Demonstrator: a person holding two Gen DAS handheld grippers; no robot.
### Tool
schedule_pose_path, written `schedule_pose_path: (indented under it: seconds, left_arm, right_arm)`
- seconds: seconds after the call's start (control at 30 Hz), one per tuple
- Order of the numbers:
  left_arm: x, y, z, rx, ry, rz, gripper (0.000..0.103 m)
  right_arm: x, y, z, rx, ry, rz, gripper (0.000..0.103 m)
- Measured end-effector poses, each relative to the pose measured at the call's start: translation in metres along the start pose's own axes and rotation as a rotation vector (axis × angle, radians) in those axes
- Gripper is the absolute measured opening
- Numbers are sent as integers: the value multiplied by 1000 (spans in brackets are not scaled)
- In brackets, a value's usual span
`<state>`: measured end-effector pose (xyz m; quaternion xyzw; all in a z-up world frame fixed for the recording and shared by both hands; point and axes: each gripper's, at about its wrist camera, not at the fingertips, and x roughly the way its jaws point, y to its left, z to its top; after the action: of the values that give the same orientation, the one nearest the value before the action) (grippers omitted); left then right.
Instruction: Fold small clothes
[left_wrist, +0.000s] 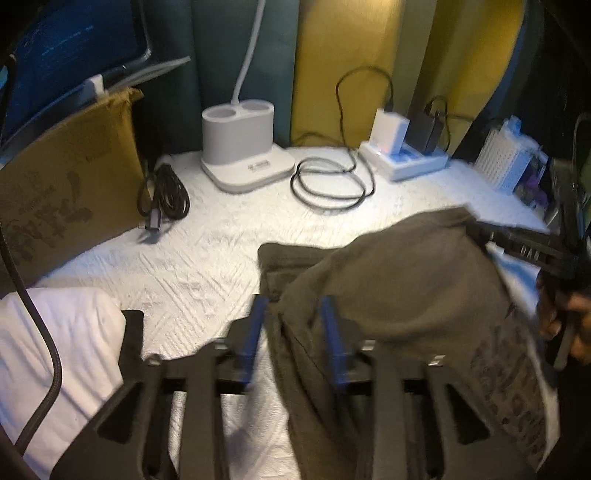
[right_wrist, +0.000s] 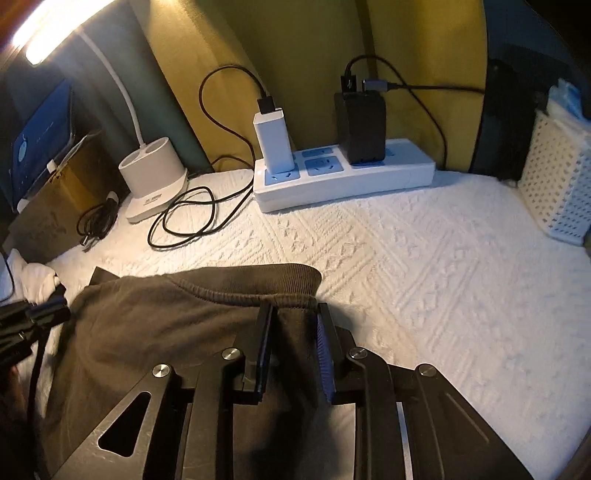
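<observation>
Right wrist: garment (right_wrist: 166, 325) hem beside open quilt (right_wrist: 424, 266).

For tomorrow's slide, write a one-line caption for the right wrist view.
Right gripper pinches the ribbed hem of an olive garment on a white textured cover, power strip behind.

surface: white quilted cover (right_wrist: 424, 266) under my claws
ahead: power strip (right_wrist: 343, 181), lamp base (right_wrist: 155, 181), cable coil (right_wrist: 184, 218)
at my claws: olive garment (right_wrist: 166, 321)
far right: white basket (right_wrist: 557, 188)

Left hand-held gripper (left_wrist: 293, 314) jaws apart, angled down; right hand-held gripper (right_wrist: 293, 321) pinching cloth.
</observation>
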<state>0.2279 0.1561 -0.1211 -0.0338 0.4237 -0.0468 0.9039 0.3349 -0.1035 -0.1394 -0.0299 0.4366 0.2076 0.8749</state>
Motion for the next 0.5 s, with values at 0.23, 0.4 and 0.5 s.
schedule_pose_path:
  seconds: [0.23,0.4,0.5]
  left_arm:
    - [-21,-14,-5,-10,-56,-44,78]
    - [-20,-29,-17,19,-40,-83,78]
    - [-12,-33,-21,35,-19,-60,78]
  right_arm:
    - [-36,0,-15,-5,-48,-17,82]
    - [-59,3,-31,-47,-55,-37,82]
    - [-65,1,-41,-43,-48,-46,82]
